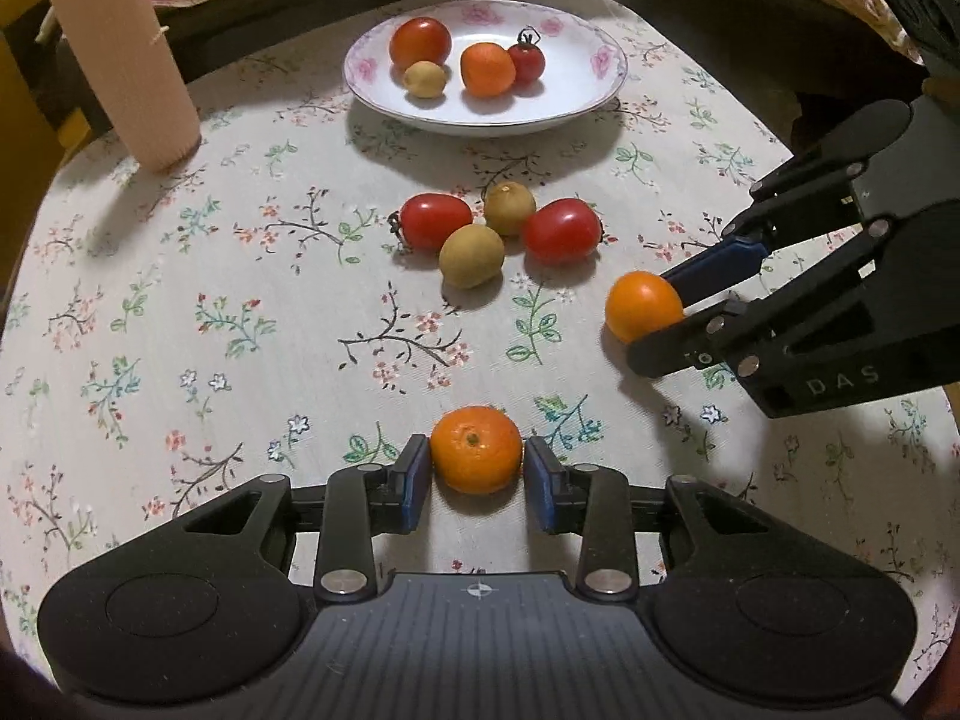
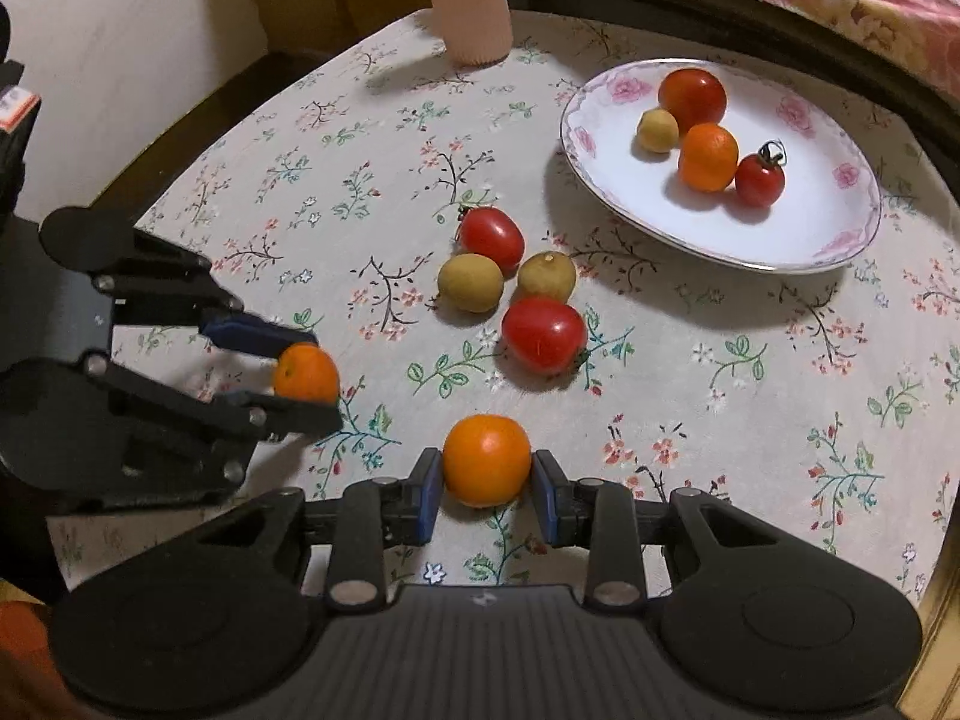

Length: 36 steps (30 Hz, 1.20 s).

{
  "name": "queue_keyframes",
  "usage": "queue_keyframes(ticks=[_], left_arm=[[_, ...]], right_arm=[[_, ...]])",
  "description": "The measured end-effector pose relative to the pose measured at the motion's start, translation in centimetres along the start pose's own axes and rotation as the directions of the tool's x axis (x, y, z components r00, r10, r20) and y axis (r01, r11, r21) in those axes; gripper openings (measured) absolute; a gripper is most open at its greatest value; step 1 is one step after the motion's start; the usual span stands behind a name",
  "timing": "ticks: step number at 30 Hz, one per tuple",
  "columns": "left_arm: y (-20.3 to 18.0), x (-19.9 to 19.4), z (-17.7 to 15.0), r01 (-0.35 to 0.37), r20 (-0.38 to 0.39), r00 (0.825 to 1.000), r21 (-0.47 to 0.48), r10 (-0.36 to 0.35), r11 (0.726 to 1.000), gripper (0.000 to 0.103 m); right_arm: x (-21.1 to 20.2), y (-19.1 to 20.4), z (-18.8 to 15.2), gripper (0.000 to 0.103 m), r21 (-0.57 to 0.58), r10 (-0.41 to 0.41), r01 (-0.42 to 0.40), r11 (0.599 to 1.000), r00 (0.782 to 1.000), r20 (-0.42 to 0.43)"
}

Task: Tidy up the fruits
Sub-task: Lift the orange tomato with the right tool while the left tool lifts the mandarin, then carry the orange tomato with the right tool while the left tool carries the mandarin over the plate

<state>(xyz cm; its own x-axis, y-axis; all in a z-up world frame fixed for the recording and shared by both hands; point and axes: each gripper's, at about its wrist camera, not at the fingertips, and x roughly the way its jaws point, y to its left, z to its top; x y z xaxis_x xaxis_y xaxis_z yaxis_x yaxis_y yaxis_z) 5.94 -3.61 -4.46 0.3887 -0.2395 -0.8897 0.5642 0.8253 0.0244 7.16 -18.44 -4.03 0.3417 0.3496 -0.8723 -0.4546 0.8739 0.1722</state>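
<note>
Black right gripper, lettered "DAS"

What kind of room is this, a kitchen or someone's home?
Probably a home dining table: a flowered tablecloth, a rose-patterned china plate of fruit, and a ribbed candle standing at the edge.

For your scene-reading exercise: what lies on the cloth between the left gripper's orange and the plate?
A cluster: two red tomatoes and two brownish fruits lies between orange and plate, plainest in the left wrist view.
</note>
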Motion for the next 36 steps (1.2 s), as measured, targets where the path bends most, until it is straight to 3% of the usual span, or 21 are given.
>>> queue_keyframes(ticks=[8, 14, 20, 24, 26, 36], left_arm=[[-0.2, 0.0, -0.3, -0.027, 0.001, 1.0, 0.0, 0.027, 1.0, 0.064], [-0.2, 0.2, -0.2, -0.023, 0.001, 1.0, -0.007, 0.023, 1.0, 0.065], [-0.6, 0.1, -0.1, -0.012, 0.003, 1.0, 0.004, 0.012, 1.0, 0.053], [-0.9, 0.1, 0.0, -0.015, 0.004, 1.0, 0.016, 0.014, 1.0, 0.05], [-0.9, 0.1, 0.0, -0.014, 0.004, 1.0, 0.014, 0.014, 1.0, 0.039], [-1.3, -0.1, 0.8, 0.019, 0.016, 1.0, 0.016, -0.019, 1.0, 0.039]], right_arm=[[-0.2, -0.2, 0.1, 0.033, 0.009, 0.007, -0.007, 1.0, 1.0, 0.003], [-0.1, -0.3, 0.1, 0.034, 0.006, -0.018, 0.018, 1.0, 1.0, 0.006], [-0.1, -0.4, 0.1, 0.034, 0.007, -0.014, 0.014, 1.0, 1.0, 0.01], [-0.1, -0.4, 0.1, 0.034, 0.009, -0.014, 0.014, 1.0, 1.0, 0.01], [-0.1, -0.3, 0.1, 0.034, 0.011, -0.014, 0.013, 1.0, 1.0, 0.013], [-0.3, -0.5, 0.4, 0.032, 0.026, -0.015, 0.015, 1.0, 1.0, 0.004]])
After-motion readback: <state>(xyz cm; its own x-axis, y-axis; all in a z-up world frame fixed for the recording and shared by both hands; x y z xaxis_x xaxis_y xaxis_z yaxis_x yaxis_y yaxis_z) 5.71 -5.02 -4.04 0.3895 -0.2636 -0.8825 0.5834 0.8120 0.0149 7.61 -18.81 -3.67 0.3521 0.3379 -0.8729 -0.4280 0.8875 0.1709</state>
